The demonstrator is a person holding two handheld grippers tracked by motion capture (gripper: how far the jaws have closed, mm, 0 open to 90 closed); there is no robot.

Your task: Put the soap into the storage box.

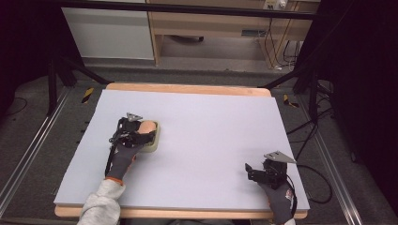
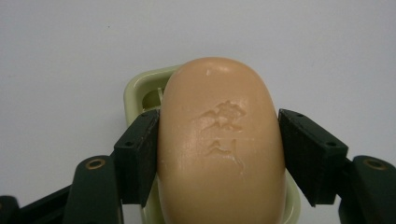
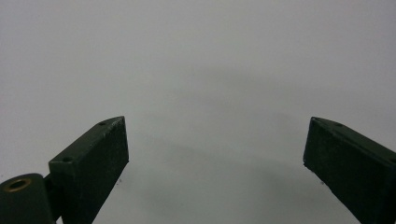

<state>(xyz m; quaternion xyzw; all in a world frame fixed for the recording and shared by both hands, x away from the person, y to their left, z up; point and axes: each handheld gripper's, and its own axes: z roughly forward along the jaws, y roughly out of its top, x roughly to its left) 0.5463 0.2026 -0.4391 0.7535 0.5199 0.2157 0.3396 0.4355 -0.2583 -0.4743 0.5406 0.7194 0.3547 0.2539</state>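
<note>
Left gripper [image 2: 219, 154]: jaws clamped on both sides of tan soap bar [image 2: 222, 140], over pale green soap dish [image 2: 135, 91], table's [image 1: 211, 131] left-middle. Right gripper [image 3: 215, 163]: jaws wide, nothing between, near right corner.

High view above the near edge, looking forward and down over the whole counter [image 1: 197, 136], left gripper view close on the soap [image 2: 222, 140] also seen from above, right gripper view low over bare counter

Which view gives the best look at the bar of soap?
The left gripper view: the soap is close up, its embossed mark legible, the fingers pressing both sides above the soap dish. The high view shows it small, partly behind the left gripper. The right gripper view faces bare table.
</note>
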